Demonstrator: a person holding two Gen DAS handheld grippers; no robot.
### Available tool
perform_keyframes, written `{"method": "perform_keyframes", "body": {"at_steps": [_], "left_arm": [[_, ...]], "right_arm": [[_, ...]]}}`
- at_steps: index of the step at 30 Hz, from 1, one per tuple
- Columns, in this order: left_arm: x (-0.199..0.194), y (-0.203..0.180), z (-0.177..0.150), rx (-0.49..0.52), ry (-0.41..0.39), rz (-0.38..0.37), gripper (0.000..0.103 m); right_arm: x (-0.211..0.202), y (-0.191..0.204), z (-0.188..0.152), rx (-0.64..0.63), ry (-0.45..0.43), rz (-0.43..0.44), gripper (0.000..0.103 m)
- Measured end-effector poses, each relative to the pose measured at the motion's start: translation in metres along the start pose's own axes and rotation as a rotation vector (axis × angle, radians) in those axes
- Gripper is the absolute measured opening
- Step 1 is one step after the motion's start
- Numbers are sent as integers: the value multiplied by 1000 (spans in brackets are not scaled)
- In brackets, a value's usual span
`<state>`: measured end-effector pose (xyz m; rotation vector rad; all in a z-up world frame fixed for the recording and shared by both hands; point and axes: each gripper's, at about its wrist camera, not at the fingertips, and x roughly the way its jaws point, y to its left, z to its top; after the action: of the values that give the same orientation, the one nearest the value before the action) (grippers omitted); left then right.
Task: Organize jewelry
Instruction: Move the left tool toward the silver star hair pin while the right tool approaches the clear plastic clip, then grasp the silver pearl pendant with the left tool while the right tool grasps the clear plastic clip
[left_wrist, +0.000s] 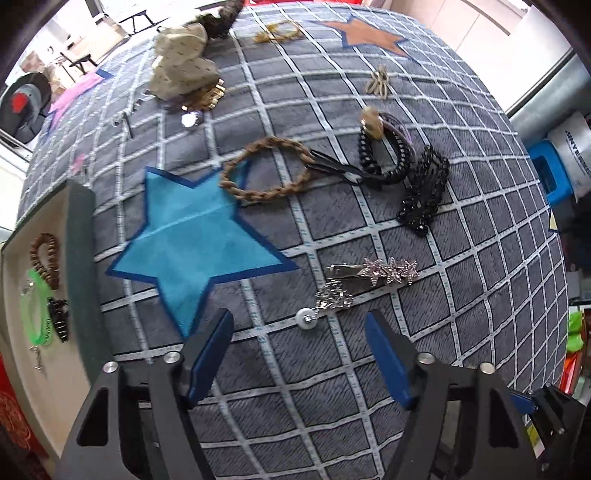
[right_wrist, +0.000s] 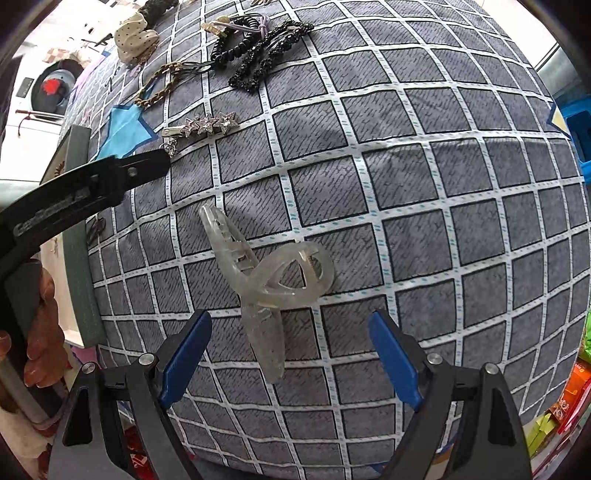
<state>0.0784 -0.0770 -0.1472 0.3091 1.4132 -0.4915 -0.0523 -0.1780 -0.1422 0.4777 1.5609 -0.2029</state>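
left wrist view is showing the left gripper (left_wrist: 299, 354) hanging with its blue fingers (left_wrist: 208, 360) spread wide and nothing between them, lined up on the silver chain with a white bead (left_wrist: 325, 308) lying just past the tips. my guess is the chain is the next piece it is going for, since the star hair clip (left_wrist: 375, 273) is lying touching it just beyond. to the left, a shallow tray (left_wrist: 79, 266) is sitting at the near-left edge of the checked cloth (left_wrist: 295, 398), already holding a green band (left_wrist: 35, 306), a brown beaded bracelet (left_wrist: 46, 258) and a small black claw clip (left_wrist: 59, 319), so it seems to be where sorted pieces are going. farther away, the braided rope bracelet (left_wrist: 266, 168), the black coil hair ties (left_wrist: 384, 155) and the black beaded clips (left_wrist: 424, 192) are waiting loose on the cloth.

right wrist view is giving what the other lacks: a clear claw clip (right_wrist: 266, 277) lying on its side just beyond the right gripper (right_wrist: 290, 356), whose fingers are also standing wide apart and holding nothing. it is also catching the left tool's black arm (right_wrist: 92, 188) reaching in from the left over the tray's green rim (right_wrist: 77, 258), and the person's hand (right_wrist: 44, 325) at the left edge. only the left view is looking down into the tray, so its contents are hidden from the right.
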Motion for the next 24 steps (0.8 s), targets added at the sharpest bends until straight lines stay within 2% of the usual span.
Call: {"method": "perform_keyframes", "body": {"at_steps": [2,4,12,18,19,23,24], "left_arm": [[4,-3,1,5,2,4,75],[6,-5,2,14,2,14,70],[8,-21,8,47,-6,41,70],[7,-23,5,61,-9,39,48],[7,-23,5,62,-9,38,42],[3,-23,9,60,-7,39,32],[2,-25,10,62,-7,40,22]], "right_arm": [[1,2,1,-10,-9,-11,89],[1,2,3,-9,-16,-22,89],[3,17,11,-39,-41,-89,84],[1,16,10,-40,-50,-119,76],[1,18,8,-42,-52,-124,73],[-1,20,8,-52,-56,-135,59],[-1,21,8,-53,-57,-136,58]]}}
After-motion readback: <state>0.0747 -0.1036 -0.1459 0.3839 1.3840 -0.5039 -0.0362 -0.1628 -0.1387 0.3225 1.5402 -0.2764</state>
